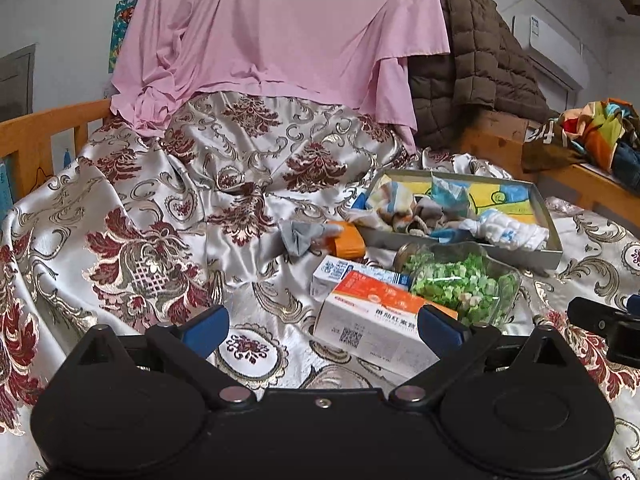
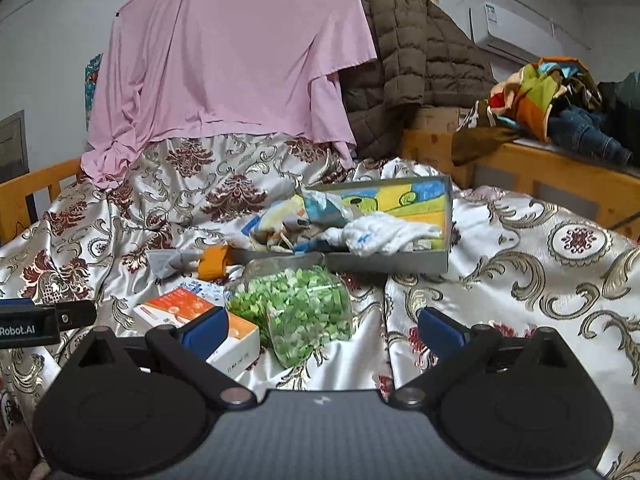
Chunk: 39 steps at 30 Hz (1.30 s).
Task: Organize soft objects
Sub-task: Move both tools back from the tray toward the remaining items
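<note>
A shallow grey box (image 1: 554,224) (image 2: 449,216) lies on the patterned bedspread and holds several soft items: a white sock (image 1: 508,231) (image 2: 384,234), crumpled light cloths (image 1: 396,204) (image 2: 320,204). A grey sock (image 1: 302,234) (image 2: 172,260) lies outside the box, to its left, beside an orange box (image 1: 350,240) (image 2: 214,264). My left gripper (image 1: 324,330) is open, low over the bedspread, near an orange-white carton (image 1: 376,320). My right gripper (image 2: 322,330) is open too, just short of a clear jar of green bits (image 2: 300,308) (image 1: 464,284).
A pink sheet (image 1: 280,28) hangs at the back, with a brown quilted jacket (image 1: 476,60) to its right. Colourful clothes (image 2: 548,96) are piled on a wooden ledge at the right. A wooden bed rail (image 1: 44,136) runs along the left. Small blue-white cartons (image 1: 340,272) lie by the jar.
</note>
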Available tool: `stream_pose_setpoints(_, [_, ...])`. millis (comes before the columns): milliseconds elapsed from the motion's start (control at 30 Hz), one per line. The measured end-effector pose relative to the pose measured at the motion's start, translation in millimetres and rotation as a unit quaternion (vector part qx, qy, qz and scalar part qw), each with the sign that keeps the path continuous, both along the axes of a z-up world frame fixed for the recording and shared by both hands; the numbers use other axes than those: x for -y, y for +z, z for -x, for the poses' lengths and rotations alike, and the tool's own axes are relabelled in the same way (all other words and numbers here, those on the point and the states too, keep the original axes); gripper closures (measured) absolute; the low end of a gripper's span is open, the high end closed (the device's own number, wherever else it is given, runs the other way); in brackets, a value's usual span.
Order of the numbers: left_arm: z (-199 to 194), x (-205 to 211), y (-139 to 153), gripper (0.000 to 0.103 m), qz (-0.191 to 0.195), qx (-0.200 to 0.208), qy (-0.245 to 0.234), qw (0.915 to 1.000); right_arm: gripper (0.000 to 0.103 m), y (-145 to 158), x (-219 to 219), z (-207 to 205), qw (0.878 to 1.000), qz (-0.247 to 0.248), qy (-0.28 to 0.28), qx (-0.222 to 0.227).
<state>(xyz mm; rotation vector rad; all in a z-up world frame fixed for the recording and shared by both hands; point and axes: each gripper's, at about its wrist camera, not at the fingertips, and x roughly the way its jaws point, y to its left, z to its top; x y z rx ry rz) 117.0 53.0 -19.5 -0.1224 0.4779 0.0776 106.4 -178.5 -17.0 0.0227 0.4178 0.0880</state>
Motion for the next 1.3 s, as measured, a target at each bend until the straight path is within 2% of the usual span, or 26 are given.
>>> stream_pose_setpoints(367, [-2,-5,-8,0.001,0.010,-0.017,0.018,0.9996,0.000,-15,-15,1,0.999,0.005,0.033,-0.014])
stream_pose_setpoints(733, [-4,-16,-19,0.001,0.014,-0.022,0.070,0.9972,0.000,-25,-35,4,0.997,0.012,0.075,-0.008])
stream_pose_setpoints(900, [-4,-22,-23,0.001,0.021,-0.022,0.092,0.9953,0.000,-25,-35,2,0.997,0.003,0.077,-0.006])
stream_pose_setpoints(1033, [-5,-23,-29,0.001,0.013,-0.022,0.098,0.9949,0.000,-26,-35,1,0.997,0.001,0.077,-0.006])
stream_pose_setpoints(1300, [-5,-26,-32,0.001,0.026,-0.019,0.107,0.9938,0.000,-27,-38,1,0.997,-0.005,0.082,0.005])
